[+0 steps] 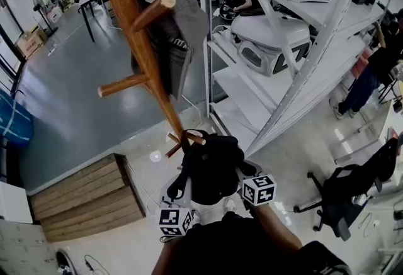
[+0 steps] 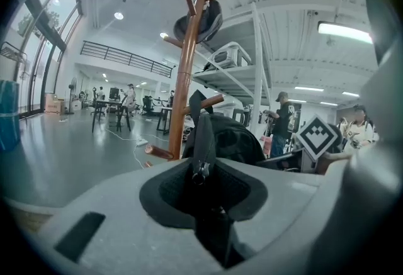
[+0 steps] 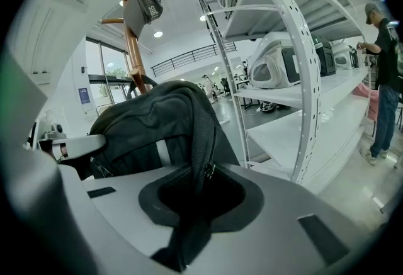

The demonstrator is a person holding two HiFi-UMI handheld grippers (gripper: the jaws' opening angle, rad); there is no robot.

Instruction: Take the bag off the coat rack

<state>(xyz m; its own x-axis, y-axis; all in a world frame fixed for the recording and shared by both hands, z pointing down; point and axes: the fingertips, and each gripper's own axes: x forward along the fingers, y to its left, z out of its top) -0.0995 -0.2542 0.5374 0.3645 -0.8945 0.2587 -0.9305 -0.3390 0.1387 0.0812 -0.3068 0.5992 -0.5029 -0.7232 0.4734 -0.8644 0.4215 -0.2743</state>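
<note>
The black bag hangs low beside the wooden coat rack, its top against the rack's lowest pegs; I cannot tell whether a strap still loops a peg. My left gripper is under the bag's left side, shut on a black zippered strap that runs up from between its jaws. My right gripper is at the bag's right side, shut on the bag's edge, which fills the gap at its jaws. The bag's bulk bulges just above.
A grey garment hangs higher on the rack, and a cap sits on its top. White metal shelving with machines stands close on the right. A wooden platform lies at the left, a black office chair at the right.
</note>
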